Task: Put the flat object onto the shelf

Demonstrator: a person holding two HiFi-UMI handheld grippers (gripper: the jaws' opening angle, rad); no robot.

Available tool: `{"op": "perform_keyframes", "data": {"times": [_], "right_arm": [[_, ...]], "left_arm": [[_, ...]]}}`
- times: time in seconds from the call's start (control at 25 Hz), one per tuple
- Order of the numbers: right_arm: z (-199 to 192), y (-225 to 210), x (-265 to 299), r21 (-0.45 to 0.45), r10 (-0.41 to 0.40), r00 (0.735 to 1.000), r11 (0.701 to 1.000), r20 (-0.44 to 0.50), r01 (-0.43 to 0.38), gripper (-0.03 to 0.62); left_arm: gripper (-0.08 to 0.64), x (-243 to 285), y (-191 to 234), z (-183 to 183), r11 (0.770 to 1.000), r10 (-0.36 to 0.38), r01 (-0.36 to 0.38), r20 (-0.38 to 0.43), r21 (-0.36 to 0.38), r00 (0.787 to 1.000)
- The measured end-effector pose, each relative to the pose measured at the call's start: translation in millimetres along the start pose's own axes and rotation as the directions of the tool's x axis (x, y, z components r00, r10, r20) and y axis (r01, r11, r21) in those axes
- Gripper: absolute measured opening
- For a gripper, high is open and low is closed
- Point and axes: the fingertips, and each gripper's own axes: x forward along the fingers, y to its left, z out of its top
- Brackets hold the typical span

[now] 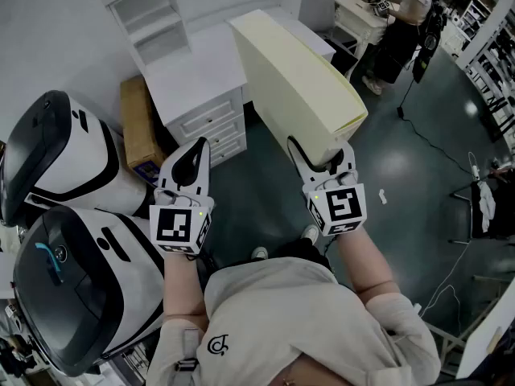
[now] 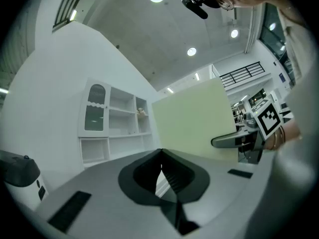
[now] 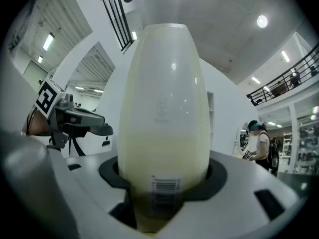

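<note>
Flat object [image 1: 298,87], a pale yellow panel, is held raised over the dark floor, apart from the white shelf [image 1: 149,10] at upper left. Below the shelf, a cardboard box [image 1: 138,123] is noted beside the drawer unit [image 1: 211,123]. The left gripper [image 1: 195,155] is seen with jaws together, empty. The right gripper [image 1: 322,158] is clamped on the panel's lower end, near its barcode label [image 3: 165,185].

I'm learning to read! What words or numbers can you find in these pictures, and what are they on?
Nothing reads clearly.
Barcode sticker on the pale yellow flat plastic board: digits too blurred.
Faint raised mark higher on it: unreadable.
Black-and-white square markers: patterns, not words.
Emblem on the person's beige shirt: a curly symbol, not clearly letters.
</note>
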Motion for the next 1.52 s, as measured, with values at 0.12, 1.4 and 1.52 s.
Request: {"op": "perform_keyframes", "data": {"times": [0.12, 1.4, 1.52], "right_arm": [[-4, -1, -2, 0.01, -0.005, 1.0, 1.0, -0.009, 0.005, 0.261], [-37, -97, 132, 0.095, 0.074, 0.997, 0.993, -0.017, -0.072, 0.273], [-44, -135, 162, 0.111, 0.106, 0.994, 0.988, -0.011, -0.105, 0.273]], "left_arm": [[0.012, -2, 0, -2, 1.0, -0.001, 0.001, 0.006, -0.005, 1.0], [0.012, 114, 36, -32, 0.986, 0.159, -0.16, -0.033, -0.037, 0.987], [0.012, 150, 30, -30, 0.979, 0.2, -0.201, -0.04, -0.04, 0.979]]}}
